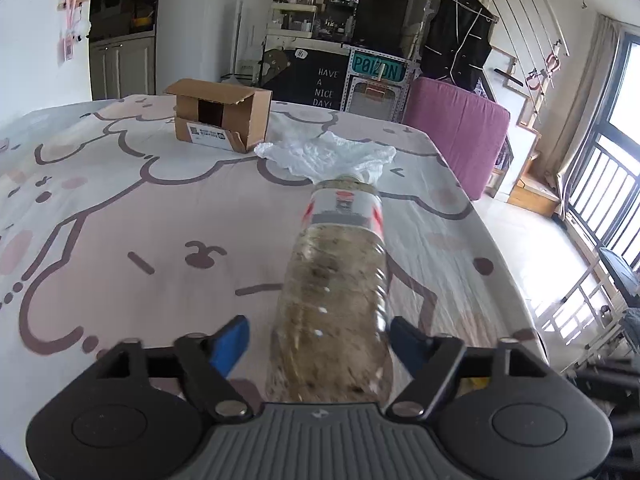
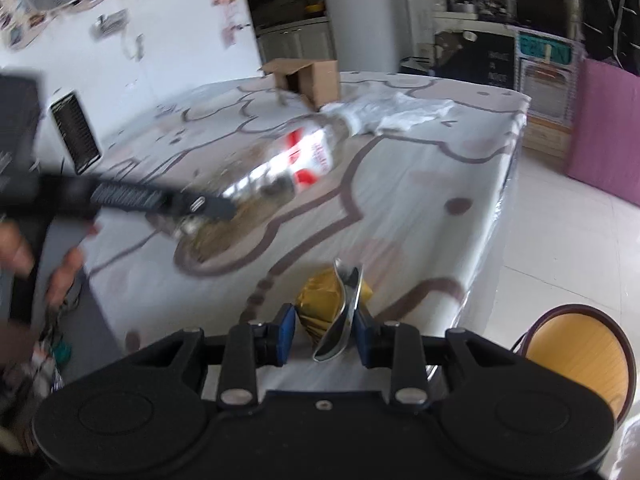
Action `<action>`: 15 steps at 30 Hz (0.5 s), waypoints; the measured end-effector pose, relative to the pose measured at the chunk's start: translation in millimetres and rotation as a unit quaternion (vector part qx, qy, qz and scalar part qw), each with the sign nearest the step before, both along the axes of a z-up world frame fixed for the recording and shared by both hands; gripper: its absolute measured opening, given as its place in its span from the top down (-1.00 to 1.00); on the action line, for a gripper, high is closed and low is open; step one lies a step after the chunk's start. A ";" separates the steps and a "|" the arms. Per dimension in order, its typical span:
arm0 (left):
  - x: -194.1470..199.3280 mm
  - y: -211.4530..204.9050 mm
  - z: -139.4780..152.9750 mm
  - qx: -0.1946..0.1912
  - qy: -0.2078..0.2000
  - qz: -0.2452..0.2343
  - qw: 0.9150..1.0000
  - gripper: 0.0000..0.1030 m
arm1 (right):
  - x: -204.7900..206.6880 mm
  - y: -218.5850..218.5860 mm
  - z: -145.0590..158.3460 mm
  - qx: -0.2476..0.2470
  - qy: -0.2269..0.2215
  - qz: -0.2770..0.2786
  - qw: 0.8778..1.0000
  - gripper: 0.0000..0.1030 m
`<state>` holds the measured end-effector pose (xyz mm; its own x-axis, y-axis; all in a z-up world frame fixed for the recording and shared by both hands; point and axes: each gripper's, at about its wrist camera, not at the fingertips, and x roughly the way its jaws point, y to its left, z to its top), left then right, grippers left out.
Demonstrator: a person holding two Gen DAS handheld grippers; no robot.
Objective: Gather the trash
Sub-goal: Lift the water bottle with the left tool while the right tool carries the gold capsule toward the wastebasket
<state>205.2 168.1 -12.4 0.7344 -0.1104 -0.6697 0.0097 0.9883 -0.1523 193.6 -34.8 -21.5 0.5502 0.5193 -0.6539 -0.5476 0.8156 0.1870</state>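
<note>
A clear plastic bottle [image 1: 340,296] with a red and white label lies between the blue pads of my left gripper [image 1: 320,340], pointing away. The jaws stand wide, with a gap at the left pad, so the grip is not clear. The right wrist view shows the same bottle [image 2: 276,172] raised above the table, with the left gripper's finger along its base. My right gripper [image 2: 324,332] is shut on a crushed gold can [image 2: 336,304] near the table's front edge. A crumpled white tissue [image 1: 328,154] lies past the bottle. An open cardboard box [image 1: 220,114] stands at the back.
The table has a pink cartoon-print cloth [image 1: 120,220] under plastic. A purple padded piece [image 1: 456,132] stands off the far right corner. A round yellow stool [image 2: 580,356] stands on the tiled floor at the right.
</note>
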 end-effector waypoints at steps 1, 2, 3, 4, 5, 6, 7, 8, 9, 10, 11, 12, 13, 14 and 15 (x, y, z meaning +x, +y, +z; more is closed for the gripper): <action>3.1 0.5 -1.2 -0.005 0.002 0.001 1.000 -0.57 | -1.7 0.3 -0.4 -0.001 0.001 -0.001 1.000 0.37; 6.8 0.9 -2.2 -0.011 0.004 0.002 1.000 -0.57 | -3.1 -0.5 -0.9 -0.001 0.001 -0.005 1.000 0.36; 10.4 1.1 -2.7 -0.015 0.005 0.002 1.000 -0.57 | -3.4 -0.8 -1.1 0.001 -0.003 -0.010 1.000 0.21; 13.0 0.3 -2.8 -0.018 0.004 0.002 1.000 -0.57 | -2.9 -0.5 -1.3 0.002 -0.004 -0.013 1.000 0.06; 15.9 -0.3 -3.1 -0.020 0.004 0.001 1.000 -0.57 | -2.4 -0.3 -1.3 0.006 -0.005 -0.015 1.000 0.04; 18.0 -1.2 -3.1 -0.022 0.004 0.002 1.000 -0.57 | -0.6 -0.4 -1.2 0.015 -0.002 -0.018 1.000 0.03; 20.2 -2.4 -3.1 -0.023 0.005 0.002 1.000 -0.57 | 1.3 -0.4 -1.0 0.022 0.002 -0.019 1.000 0.03; 21.9 -3.6 -2.9 -0.024 0.005 0.002 1.000 -0.54 | 2.1 -0.3 -1.4 0.026 0.005 -0.021 0.999 0.03; 24.1 -4.5 -3.0 -0.025 0.006 0.004 1.000 -0.49 | 4.2 1.2 -1.9 0.028 0.008 -0.026 0.999 0.03; 25.8 -5.4 -2.8 -0.025 0.007 0.007 1.000 -0.42 | 5.3 2.8 -2.6 0.028 0.008 -0.028 0.999 0.03; 27.6 -6.0 -2.9 -0.022 0.009 0.008 1.000 -0.28 | 7.3 5.3 -3.9 0.026 0.007 -0.030 0.999 0.03; 28.4 -6.6 -2.8 -0.022 0.010 0.008 1.000 -0.27 | 8.0 7.7 -4.6 0.023 0.002 -0.030 0.999 0.03; 28.4 -7.2 -2.1 -0.021 0.009 0.008 1.000 -0.27 | 7.6 10.2 -5.0 0.016 -0.003 -0.028 0.999 0.05; 27.4 -8.4 -1.6 -0.017 0.006 0.007 1.000 -0.25 | 7.0 11.7 -5.3 0.011 -0.007 -0.027 1.000 0.09; 25.9 -9.2 -1.4 -0.015 0.004 0.008 1.000 -0.24 | 6.4 12.4 -5.4 0.006 -0.011 -0.028 1.000 0.25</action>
